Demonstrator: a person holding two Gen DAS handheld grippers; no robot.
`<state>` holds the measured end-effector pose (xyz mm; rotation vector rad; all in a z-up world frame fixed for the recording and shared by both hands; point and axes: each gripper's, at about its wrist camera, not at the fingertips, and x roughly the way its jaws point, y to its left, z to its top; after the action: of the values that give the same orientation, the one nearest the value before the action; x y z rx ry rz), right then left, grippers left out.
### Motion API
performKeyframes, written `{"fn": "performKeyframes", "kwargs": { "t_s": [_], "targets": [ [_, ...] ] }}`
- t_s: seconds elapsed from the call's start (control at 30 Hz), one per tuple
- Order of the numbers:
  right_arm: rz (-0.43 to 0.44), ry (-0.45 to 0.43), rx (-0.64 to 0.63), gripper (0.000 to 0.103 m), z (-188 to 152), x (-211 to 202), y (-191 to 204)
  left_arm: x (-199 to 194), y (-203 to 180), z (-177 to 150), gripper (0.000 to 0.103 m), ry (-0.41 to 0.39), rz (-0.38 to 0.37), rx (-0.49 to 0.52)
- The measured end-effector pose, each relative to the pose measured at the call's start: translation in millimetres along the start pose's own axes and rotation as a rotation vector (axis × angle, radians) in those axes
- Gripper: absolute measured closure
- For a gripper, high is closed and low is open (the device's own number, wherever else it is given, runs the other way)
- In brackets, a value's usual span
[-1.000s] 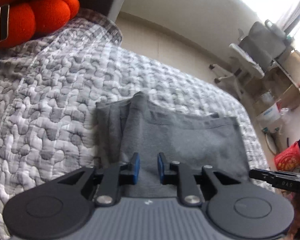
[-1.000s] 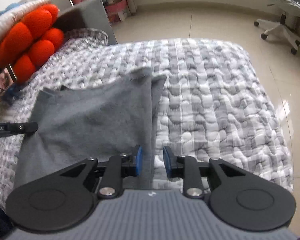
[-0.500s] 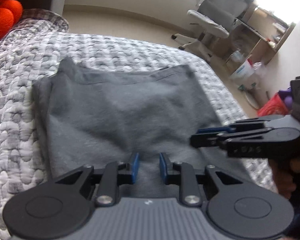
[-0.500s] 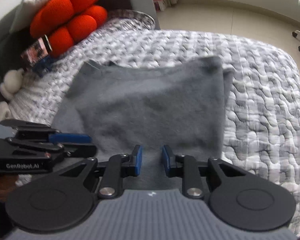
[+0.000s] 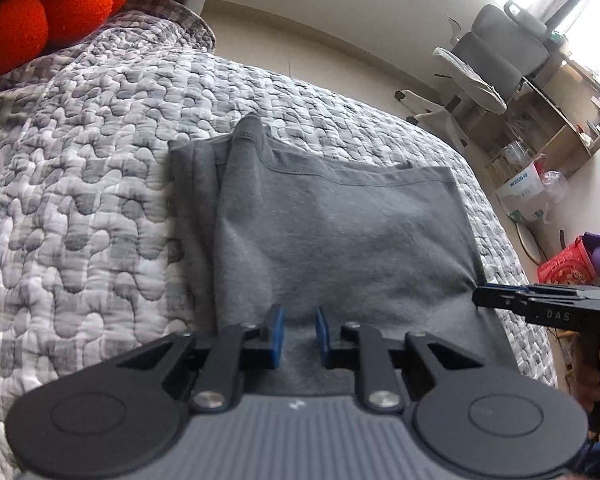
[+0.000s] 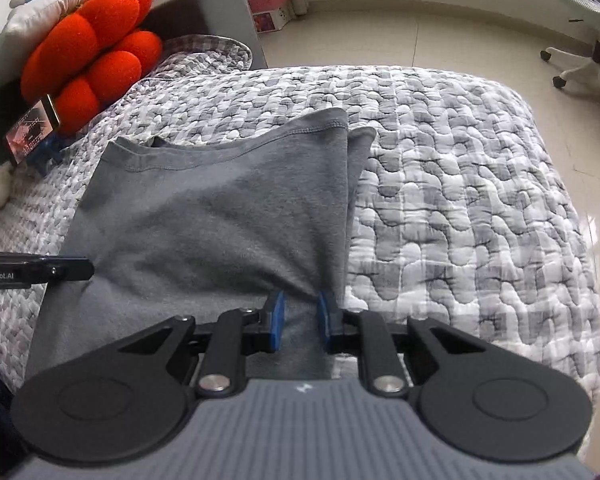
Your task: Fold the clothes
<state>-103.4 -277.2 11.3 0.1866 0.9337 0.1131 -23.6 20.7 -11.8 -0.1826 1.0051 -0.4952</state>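
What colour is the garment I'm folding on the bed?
The garment is plain dark grey, with no print visible. It shows best in the right wrist view.

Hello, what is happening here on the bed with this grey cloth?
A person is folding a grey garment on a quilted bed cover, with a handheld gripper in each hand. The right gripper has cloth bunched between its fingers at the garment's near right corner. The left gripper sits over the near edge, jaws slightly apart. The garment already lies partly folded, with layers stacked.
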Motion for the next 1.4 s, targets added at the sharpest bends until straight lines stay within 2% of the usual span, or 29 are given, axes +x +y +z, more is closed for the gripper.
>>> {"fn": "performKeyframes", "kwargs": {
  "t_s": [0.03,0.07,0.13,0.27,0.37,0.53,0.63,0.73,0.83,0.93,1.03,1.1,1.17,1.23,1.33,1.4],
  "targets": [
    [-0.005,-0.008,-0.007,0.081,-0.4,-2.3,1.3,-0.8,-0.6,0.0,0.084,-0.002,0.002,0.002],
    [-0.01,-0.017,-0.015,0.073,-0.7,-4.6,2.6,-2.0,-0.6,-0.1,0.084,-0.005,0.003,0.003],
    [-0.008,-0.042,-0.044,0.072,-1.2,-9.9,6.5,-3.2,0.1,0.0,0.084,-0.009,0.003,0.0],
    [0.073,-0.072,-0.122,0.069,-9.1,-17.8,19.9,-1.6,-0.2,-0.2,0.084,-0.007,0.01,0.002],
    [0.135,-0.051,-0.251,0.058,-17.6,-13.0,38.9,0.6,-1.9,-0.7,0.084,-0.003,0.018,0.01],
    [0.192,-0.012,-0.457,0.055,-39.9,-10.5,69.3,1.7,-2.1,-0.3,0.084,-0.002,0.021,0.012],
    [0.233,-0.028,-0.568,0.054,-54.0,-18.8,81.9,1.9,-0.8,0.4,0.084,0.001,0.017,0.001],
    [0.294,-0.044,-0.675,0.041,-68.0,-27.3,95.0,1.9,0.4,0.7,0.084,0.004,0.014,-0.008],
    [0.352,-0.026,-0.775,0.04,-81.8,-29.0,109.4,1.7,0.0,0.3,0.084,0.004,0.015,-0.004],
    [0.29,0.033,-0.892,0.04,-97.5,-14.9,121.5,1.7,-0.4,0.2,0.084,0.006,0.016,-0.004],
    [0.287,0.019,-0.892,0.04,-96.1,-17.2,120.6,2.4,0.4,1.0,0.084,0.008,0.014,-0.006],
    [0.286,0.009,-0.893,0.048,-95.1,-18.7,120.0,2.6,-0.4,1.2,0.084,0.009,0.017,0.0],
    [0.285,0.0,-0.893,0.072,-94.2,-20.2,119.3,2.8,-2.7,0.9,0.084,0.007,0.022,0.014],
    [0.283,-0.009,-0.894,0.086,-93.2,-21.8,118.7,3.5,-4.3,0.9,0.083,0.007,0.027,0.024],
    [0.287,-0.026,-0.891,0.093,-90.5,-24.8,118.4,3.7,-4.5,1.3,0.083,0.007,0.03,0.03],
    [0.298,-0.048,-0.873,0.093,-87.2,-28.7,117.7,3.1,-5.2,1.8,0.083,0.006,0.034,0.035]
  ]
}}
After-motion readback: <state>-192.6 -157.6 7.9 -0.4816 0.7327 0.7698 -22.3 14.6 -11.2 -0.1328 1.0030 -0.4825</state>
